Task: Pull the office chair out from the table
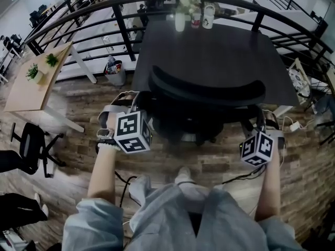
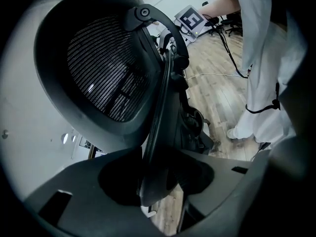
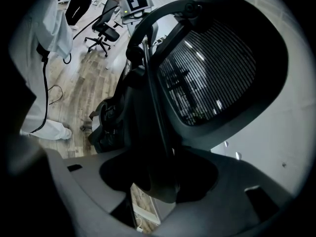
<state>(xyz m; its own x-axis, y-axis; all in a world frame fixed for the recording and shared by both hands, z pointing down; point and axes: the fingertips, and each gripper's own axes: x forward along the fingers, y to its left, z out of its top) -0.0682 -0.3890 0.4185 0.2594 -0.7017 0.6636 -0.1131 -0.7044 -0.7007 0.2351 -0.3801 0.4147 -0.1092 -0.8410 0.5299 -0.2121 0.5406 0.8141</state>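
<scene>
Fingers of the left gripper [image 2: 158, 181] clamped one edge of the office chair [image 1: 207, 90] back. Those of the right gripper [image 3: 160, 181] clamped the other.

No actual text, brand or number can be read here, tbh. Only black-and-white square patterns are shown on the left marker cube [image 1: 133, 132] and the right marker cube [image 1: 257, 148]. Some print is carried by the mugs [image 1: 208, 18], but it's too small to be made out.
</scene>
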